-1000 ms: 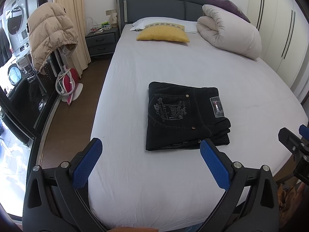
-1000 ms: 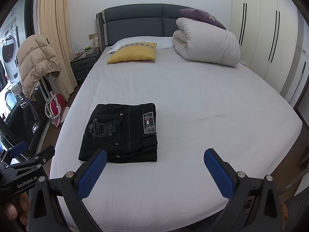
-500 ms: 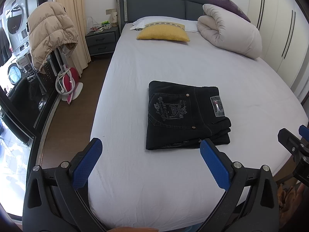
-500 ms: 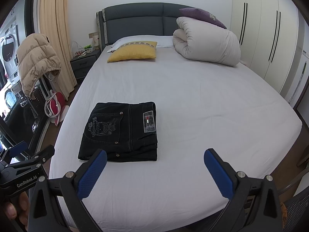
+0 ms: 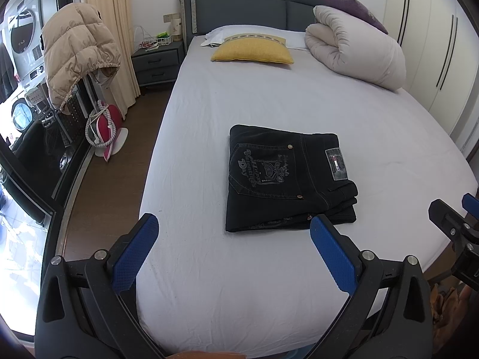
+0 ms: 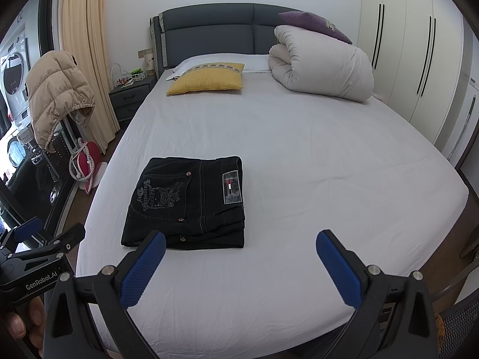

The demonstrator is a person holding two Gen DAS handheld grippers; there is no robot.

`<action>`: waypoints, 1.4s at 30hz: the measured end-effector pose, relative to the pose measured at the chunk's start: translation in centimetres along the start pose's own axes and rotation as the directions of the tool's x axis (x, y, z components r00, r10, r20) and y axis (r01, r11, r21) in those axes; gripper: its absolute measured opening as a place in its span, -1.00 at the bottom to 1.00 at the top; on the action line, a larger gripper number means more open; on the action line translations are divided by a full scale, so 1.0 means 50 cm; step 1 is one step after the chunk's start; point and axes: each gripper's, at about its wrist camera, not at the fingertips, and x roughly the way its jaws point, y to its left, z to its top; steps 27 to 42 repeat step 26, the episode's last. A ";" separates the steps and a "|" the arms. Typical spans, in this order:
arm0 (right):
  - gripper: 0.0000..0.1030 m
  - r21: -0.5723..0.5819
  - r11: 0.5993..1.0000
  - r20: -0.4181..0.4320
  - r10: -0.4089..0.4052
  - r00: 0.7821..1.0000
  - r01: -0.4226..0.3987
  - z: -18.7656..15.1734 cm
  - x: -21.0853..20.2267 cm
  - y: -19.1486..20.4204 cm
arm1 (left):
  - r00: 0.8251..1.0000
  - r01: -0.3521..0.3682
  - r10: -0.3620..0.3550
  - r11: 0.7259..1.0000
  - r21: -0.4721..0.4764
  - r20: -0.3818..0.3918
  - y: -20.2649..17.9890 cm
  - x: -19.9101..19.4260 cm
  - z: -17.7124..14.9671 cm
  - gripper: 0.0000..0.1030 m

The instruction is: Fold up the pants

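Note:
Black jeans (image 5: 284, 179) lie folded into a compact rectangle on the white bed sheet (image 5: 269, 104), back pocket and label patch facing up. The same pants (image 6: 188, 203) appear left of centre in the right wrist view. My left gripper (image 5: 233, 239) hangs open near the foot of the bed, its right finger just overlapping the pants' near edge in view, nothing between the blue pads. My right gripper (image 6: 239, 257) is open and empty too, to the right of the folded pants. Each gripper shows at the edge of the other's view.
A yellow pillow (image 5: 253, 52), a rolled white duvet (image 5: 356, 56) and a purple cushion (image 6: 311, 25) sit at the headboard end. A beige puffer jacket (image 5: 74, 51), a nightstand (image 5: 158, 65) and a red item (image 5: 104, 128) stand left of the bed. Wardrobes (image 6: 419, 59) line the right wall.
Both grippers have drifted back very slightly from the bed. The folded pants have not moved, and both grippers stay open.

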 end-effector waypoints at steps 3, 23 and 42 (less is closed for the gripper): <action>1.00 -0.002 1.000 -0.003 0.001 1.000 -0.001 -0.003 0.002 0.000 | 1.000 0.000 0.000 1.000 0.000 -0.002 0.001 0.000 -0.001 1.00; 1.00 -0.019 1.000 -0.024 0.005 1.000 -0.006 -0.004 0.014 -0.009 | 1.000 0.003 -0.002 1.000 0.008 -0.008 0.001 0.015 0.000 1.00; 1.00 -0.020 1.000 -0.026 0.006 1.000 -0.007 0.000 0.017 -0.011 | 1.000 0.001 -0.001 1.000 0.010 -0.006 0.001 0.019 0.000 1.00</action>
